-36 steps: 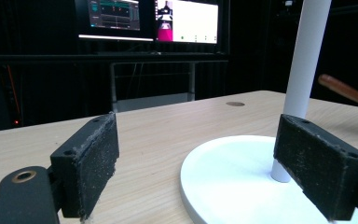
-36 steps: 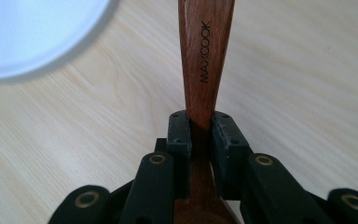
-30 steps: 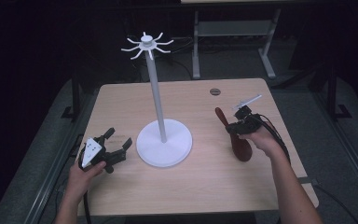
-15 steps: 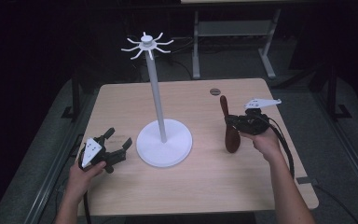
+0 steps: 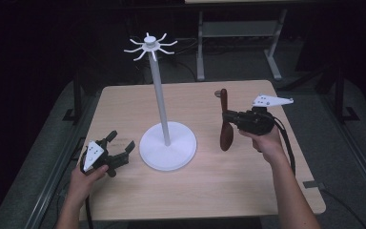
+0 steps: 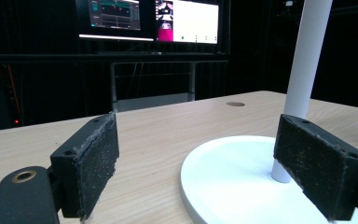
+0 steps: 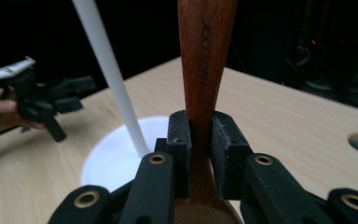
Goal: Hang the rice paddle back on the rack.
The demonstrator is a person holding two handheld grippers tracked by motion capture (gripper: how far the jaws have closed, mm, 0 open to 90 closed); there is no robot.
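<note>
Right gripper view: right tool (image 7: 199,154) clamps wooden spoon (image 7: 206,70); left tool (image 6: 214,163) gapes empty.

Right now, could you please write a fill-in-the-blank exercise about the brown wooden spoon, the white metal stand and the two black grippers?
1. The right gripper is shut on the handle of the brown wooden ____.
2. The left gripper has its jaws ____, with nothing between them.
3. The tall white stand rests on the light wooden ____.
4. The spoon hangs with its bowl pointing ____.

Missing words: spoon; open; table; down

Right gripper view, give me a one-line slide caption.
Right gripper clamps a wooden spoon by its handle, white stand behind.
</note>
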